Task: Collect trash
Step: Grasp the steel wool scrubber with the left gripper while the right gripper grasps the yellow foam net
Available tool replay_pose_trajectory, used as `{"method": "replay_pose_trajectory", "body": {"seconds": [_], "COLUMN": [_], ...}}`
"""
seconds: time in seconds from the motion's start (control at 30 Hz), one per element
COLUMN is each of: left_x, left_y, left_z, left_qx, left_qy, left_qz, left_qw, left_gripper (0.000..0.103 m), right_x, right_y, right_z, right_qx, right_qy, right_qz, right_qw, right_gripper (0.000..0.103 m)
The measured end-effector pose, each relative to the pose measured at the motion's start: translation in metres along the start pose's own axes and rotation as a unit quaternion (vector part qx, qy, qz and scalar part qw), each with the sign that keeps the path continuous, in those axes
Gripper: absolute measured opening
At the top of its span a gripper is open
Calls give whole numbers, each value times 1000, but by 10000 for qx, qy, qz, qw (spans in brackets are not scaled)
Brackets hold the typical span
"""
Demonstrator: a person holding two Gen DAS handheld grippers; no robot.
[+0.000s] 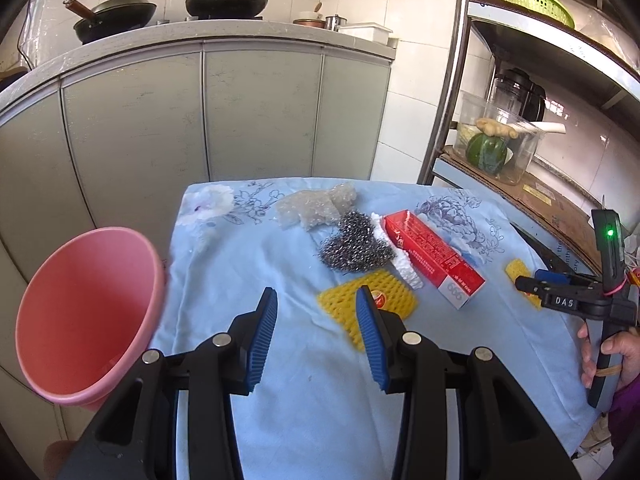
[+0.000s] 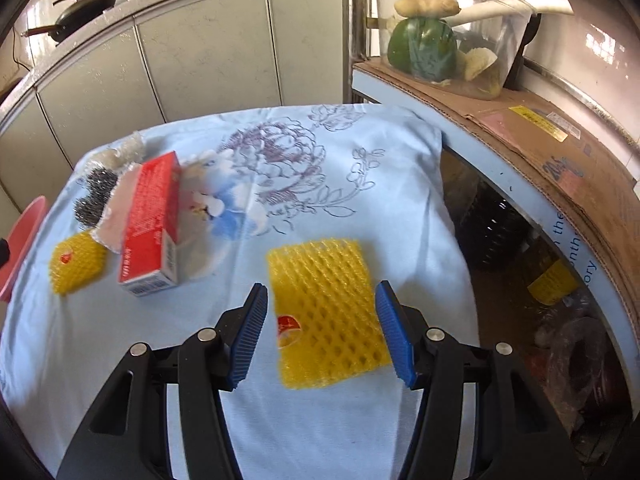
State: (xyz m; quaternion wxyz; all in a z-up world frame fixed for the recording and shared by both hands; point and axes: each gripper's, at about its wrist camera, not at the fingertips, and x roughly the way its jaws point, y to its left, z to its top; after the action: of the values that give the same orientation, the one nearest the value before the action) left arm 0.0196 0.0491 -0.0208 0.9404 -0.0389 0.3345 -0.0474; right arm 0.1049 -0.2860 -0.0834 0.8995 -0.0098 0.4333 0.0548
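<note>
On a pale blue flowered cloth (image 1: pixel 248 264) lie a red carton (image 1: pixel 432 258), a steel wool pad (image 1: pixel 354 246), white foam (image 1: pixel 400 256), crumpled clear plastic (image 1: pixel 316 206) and two yellow foam nets. My left gripper (image 1: pixel 318 332) is open and empty, just left of one net (image 1: pixel 368 304). My right gripper (image 2: pixel 320 336) is open above the other net (image 2: pixel 326 312), which lies between its fingers; I cannot tell if they touch it. The red carton (image 2: pixel 152 220) and the first net (image 2: pixel 78 262) show to the left there. A pink bin (image 1: pixel 88 316) stands at the table's left edge.
Grey cabinets (image 1: pixel 200 120) with woks on the counter stand behind the table. A metal rack (image 1: pixel 456 80) on the right holds a clear tub of vegetables (image 2: pixel 436 36) on cardboard. Bags and bottles sit under the rack (image 2: pixel 560 320).
</note>
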Motion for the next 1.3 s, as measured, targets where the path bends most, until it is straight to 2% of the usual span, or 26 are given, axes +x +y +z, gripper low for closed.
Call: {"method": "replay_pose_trajectory", "body": {"seconds": [0.27,0.3,0.37,0.4,0.47,0.63,0.73,0.9,1.1,1.2,1.27,1.3], "left_x": [24,25,30,32,37,50,60,78,102,102,103,103], "left_y": [-16,-19,-25,-28,-34,-38,-40,-49,-50,-43,-41,-41], "left_z": [17,18,17,17,16,25,32,34,29,32,32,32], "left_qx": [-42,-39,-33,-17,71,62,-52,86,219,104,125,114], "left_qy": [124,134,178,208,244,248,245,290,514,375,398,403], "left_qz": [-353,-401,-509,-551,-583,-525,-560,-522,-295,-250,-263,-276], "left_qw": [9993,9991,9985,9983,9980,9983,9981,9982,9980,9989,9988,9987], "left_gripper": [40,40,40,40,40,40,40,40,40,36,26,25], "right_x": [2,1,1,0,-2,-10,-11,-9,-5,-3,-1,-1], "right_y": [-8,-11,-15,-16,-19,-15,-9,-10,-11,-13,-14,-14], "right_z": [1,1,1,1,1,0,2,2,3,2,2,2], "right_qx": [160,226,335,382,494,624,500,498,551,613,634,630], "right_qy": [-20,-29,-51,-68,-106,-280,-315,-275,-234,-205,-168,-155], "right_qz": [187,221,246,298,460,764,752,778,792,814,825,826], "right_qw": [9997,9995,9991,9988,9977,9947,9954,9953,9951,9946,9944,9945], "right_gripper": [55,45,31,20,14,12,12,12,12,12,12,12]}}
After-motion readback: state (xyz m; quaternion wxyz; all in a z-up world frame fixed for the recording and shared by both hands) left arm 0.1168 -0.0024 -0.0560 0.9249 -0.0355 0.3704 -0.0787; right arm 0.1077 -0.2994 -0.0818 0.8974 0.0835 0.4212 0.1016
